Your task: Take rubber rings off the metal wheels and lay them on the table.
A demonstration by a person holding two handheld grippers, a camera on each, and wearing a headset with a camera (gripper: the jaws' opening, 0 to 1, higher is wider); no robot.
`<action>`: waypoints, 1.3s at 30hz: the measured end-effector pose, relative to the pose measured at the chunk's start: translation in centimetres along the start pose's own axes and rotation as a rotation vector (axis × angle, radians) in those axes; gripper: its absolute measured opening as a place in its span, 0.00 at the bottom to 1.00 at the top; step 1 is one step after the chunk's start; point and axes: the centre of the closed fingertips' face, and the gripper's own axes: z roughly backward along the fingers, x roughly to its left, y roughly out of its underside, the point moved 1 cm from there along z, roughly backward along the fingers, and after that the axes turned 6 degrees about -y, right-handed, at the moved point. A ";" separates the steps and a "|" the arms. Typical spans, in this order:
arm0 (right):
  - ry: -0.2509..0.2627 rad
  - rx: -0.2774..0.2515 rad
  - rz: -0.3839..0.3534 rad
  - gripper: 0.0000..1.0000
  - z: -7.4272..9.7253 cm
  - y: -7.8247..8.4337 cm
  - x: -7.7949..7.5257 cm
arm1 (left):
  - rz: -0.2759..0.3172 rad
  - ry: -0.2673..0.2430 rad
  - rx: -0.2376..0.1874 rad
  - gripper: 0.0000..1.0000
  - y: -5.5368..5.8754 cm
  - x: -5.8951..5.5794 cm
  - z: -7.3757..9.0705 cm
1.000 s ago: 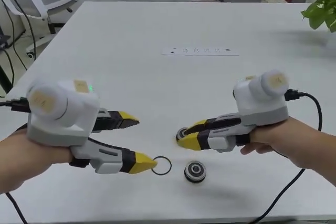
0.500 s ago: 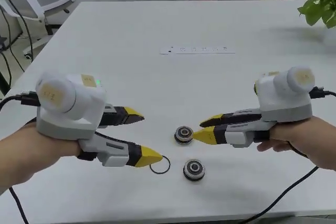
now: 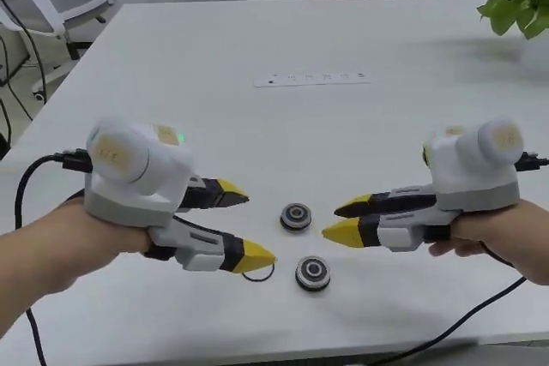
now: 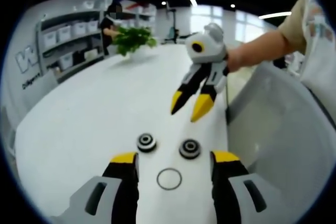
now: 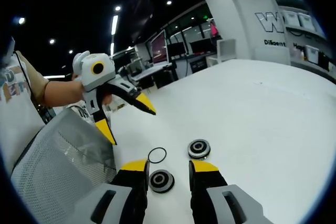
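White counter [image 3: 214, 57] seen from above. Nearest, a loose ring [image 4: 169, 178] lies by the left gripper [image 3: 255, 227], whose fingers are wide apart. Near wheel [image 3: 313, 273] and far wheel [image 3: 296, 217] sit between it and the right gripper [image 3: 334, 220], whose fingers are slightly apart and empty. Power strip [image 3: 313, 79] lies beyond.

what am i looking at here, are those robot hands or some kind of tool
They are hand tools, not a robot: a person holds a two-jaw claw in each hand. The head view comes from a headset camera looking down at the white table. The two round pictures come from a camera riding on each claw, looking forward along its jaws. The left claw and the right claw are both open and hold nothing. Between them on the table lie a far wheel and a near wheel, both metal. A loose rubber ring lies flat just in front of the left claw.
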 end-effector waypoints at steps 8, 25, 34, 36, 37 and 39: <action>-0.020 0.039 0.045 0.28 -0.5 1.8 0.3 | -0.012 0.045 0.027 0.53 0.6 -0.8 -1.6; -0.059 0.150 0.104 0.28 -1.5 5.0 0.2 | -0.026 0.104 0.069 0.43 1.6 -2.4 -4.0; -0.067 0.181 0.134 0.25 -1.9 5.7 0.2 | -0.025 0.131 0.073 0.36 1.5 -3.2 -5.3; -0.070 0.184 0.140 0.24 -2.0 5.8 0.3 | -0.027 0.133 0.076 0.35 1.6 -3.3 -5.6; -0.070 0.185 0.141 0.24 -2.1 5.8 0.3 | -0.027 0.134 0.078 0.34 1.7 -3.4 -5.7; -0.070 0.190 0.146 0.24 -2.2 5.9 0.2 | -0.022 0.133 0.080 0.32 1.7 -3.3 -6.0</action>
